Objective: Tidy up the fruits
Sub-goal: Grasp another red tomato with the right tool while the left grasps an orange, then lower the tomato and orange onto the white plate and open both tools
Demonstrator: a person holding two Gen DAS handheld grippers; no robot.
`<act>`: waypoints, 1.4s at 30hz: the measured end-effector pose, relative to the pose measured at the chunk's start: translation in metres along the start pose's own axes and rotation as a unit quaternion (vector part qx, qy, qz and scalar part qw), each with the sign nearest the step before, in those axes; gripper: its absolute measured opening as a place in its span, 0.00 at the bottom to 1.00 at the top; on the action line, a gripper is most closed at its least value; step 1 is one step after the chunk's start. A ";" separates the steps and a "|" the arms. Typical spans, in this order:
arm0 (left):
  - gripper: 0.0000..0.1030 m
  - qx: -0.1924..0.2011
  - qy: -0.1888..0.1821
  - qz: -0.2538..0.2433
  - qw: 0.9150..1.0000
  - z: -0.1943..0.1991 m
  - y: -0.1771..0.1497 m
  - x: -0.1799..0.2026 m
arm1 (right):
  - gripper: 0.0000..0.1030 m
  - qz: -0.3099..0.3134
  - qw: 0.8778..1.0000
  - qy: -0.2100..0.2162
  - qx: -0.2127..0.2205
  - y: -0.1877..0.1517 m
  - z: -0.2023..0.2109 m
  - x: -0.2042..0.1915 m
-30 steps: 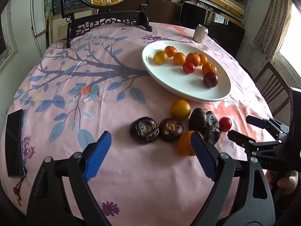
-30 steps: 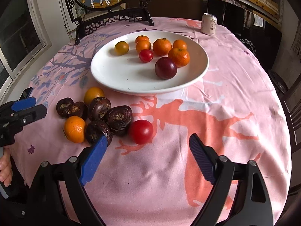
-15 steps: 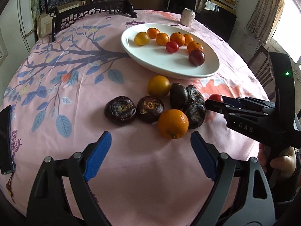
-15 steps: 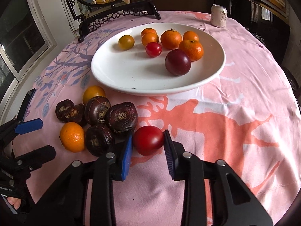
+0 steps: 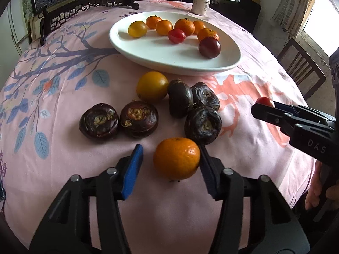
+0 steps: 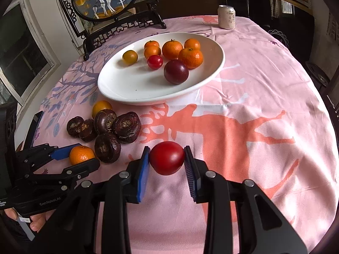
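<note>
A white oval plate holds several mandarins, a yellow fruit, a red tomato and a dark plum. My right gripper is shut on a red tomato and holds it above the cloth; it also shows in the left wrist view. My left gripper straddles a mandarin on the table. Its right pad touches the fruit, its left pad stands apart. Several dark water chestnuts and a yellow-orange fruit lie beyond it.
A drink can stands at the table's far side. A framed deer picture on a dark stand is at the back left. A dark phone lies at the left edge. A wooden chair stands to the right.
My right gripper closed on the red tomato and lifted it off the cloth. My left gripper moved forward and narrowed around the near mandarin.
</note>
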State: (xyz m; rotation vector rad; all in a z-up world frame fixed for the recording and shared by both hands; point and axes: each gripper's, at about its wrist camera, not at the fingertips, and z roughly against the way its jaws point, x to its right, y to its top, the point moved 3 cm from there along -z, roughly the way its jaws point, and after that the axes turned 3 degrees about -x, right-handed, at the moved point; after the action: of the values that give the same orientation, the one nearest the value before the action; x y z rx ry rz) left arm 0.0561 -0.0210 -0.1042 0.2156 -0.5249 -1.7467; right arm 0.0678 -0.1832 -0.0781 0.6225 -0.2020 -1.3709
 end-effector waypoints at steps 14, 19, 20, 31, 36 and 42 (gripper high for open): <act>0.39 0.025 -0.011 0.018 0.999 0.029 -0.003 -0.010 | 0.32 0.013 1.000 0.009 0.009 0.003 0.007 -0.016; 0.39 0.038 -0.016 0.016 0.999 0.041 0.001 -0.013 | 0.32 0.017 1.000 0.009 0.010 0.005 0.009 -0.020; 0.39 0.040 -0.017 0.017 0.999 0.044 0.003 -0.015 | 0.32 0.018 1.000 0.010 0.011 0.006 0.009 -0.021; 0.39 0.066 -0.003 0.022 0.998 0.057 0.078 -0.035 | 0.32 0.061 0.998 0.002 0.034 0.057 0.014 -0.034; 0.40 0.063 0.011 0.028 0.998 0.031 0.160 -0.039 | 0.32 0.076 0.996 -0.009 0.054 0.118 0.000 -0.032; 0.40 0.024 0.023 0.044 0.999 -0.030 0.213 -0.040 | 0.32 0.069 0.997 -0.028 0.020 0.149 -0.052 -0.017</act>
State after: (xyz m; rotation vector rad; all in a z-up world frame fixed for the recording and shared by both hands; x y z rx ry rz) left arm 0.2653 -0.0234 -0.0389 0.2615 -0.5358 -1.6418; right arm 0.2163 -0.1411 -0.0394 0.5919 -0.3127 -1.2535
